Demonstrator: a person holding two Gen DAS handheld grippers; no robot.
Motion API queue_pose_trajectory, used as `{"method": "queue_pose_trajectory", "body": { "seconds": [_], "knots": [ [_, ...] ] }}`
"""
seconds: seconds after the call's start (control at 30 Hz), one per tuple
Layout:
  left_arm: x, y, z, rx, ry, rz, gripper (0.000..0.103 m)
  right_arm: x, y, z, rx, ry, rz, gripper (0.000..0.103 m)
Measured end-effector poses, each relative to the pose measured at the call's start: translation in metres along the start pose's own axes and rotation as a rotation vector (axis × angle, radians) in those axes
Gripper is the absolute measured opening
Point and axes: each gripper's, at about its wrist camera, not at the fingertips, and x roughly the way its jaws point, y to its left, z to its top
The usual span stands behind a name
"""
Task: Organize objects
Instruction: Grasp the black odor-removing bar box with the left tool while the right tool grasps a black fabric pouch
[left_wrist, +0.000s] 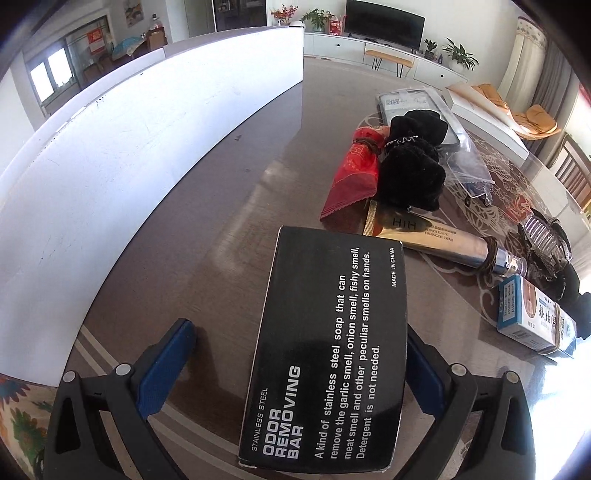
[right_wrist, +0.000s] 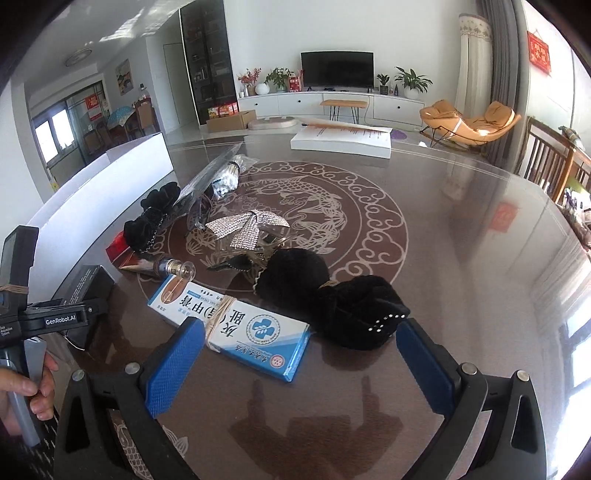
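Note:
A black "Odor Removing Bar" box (left_wrist: 325, 350) lies flat between the fingers of my left gripper (left_wrist: 299, 365); the jaws stand wide and the left pad is clear of the box. The box also shows at the left of the right wrist view (right_wrist: 86, 286). My right gripper (right_wrist: 299, 365) is open and empty above the table, just short of a blue-and-white medicine box (right_wrist: 236, 325) tied with string. A gold cream tube (left_wrist: 439, 240), a red packet (left_wrist: 354, 173) and black velvet scrunchies (left_wrist: 410, 166) lie beyond the black box.
A tall white board (left_wrist: 147, 147) stands along the table's left side. A rhinestone hair clip (right_wrist: 247, 230), black fuzzy hair pieces (right_wrist: 332, 299), clear plastic bags (right_wrist: 218, 177) and a white flat box (right_wrist: 340, 140) lie on the glass-topped brown table (right_wrist: 461, 240).

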Motion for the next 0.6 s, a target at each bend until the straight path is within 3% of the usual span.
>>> {"method": "queue_pose_trajectory", "body": {
  "seconds": [0.1,0.2,0.33,0.43,0.47,0.5,0.6],
  "knots": [
    [-0.003,0.003,-0.003,0.000,-0.003,0.001,0.103,0.010,-0.023,0.025,-0.100,0.076,0.005,0.103],
    [-0.003,0.003,-0.003,0.000,-0.003,0.001,0.103,0.030,-0.026,0.042,-0.291,0.171,-0.011,0.102],
    [-0.004,0.002,-0.003,0.012,0.015,-0.008,0.101,0.062,-0.010,0.047,-0.449,0.329,0.095,0.091],
    [-0.013,-0.010,-0.005,0.062,-0.026,-0.032,0.064,0.087,-0.005,0.052,-0.383,0.409,0.210,0.081],
    [-0.015,-0.012,-0.007,0.078,-0.033,-0.034,0.058,0.092,-0.004,0.055,-0.359,0.420,0.225,0.076],
    [-0.016,-0.013,-0.008,0.082,-0.033,-0.036,0.058,0.094,-0.003,0.057,-0.347,0.424,0.223,0.064],
    [-0.017,-0.008,-0.006,0.049,-0.031,-0.098,0.057,0.103,-0.008,0.050,-0.273,0.491,0.240,0.043]
  ]
}}
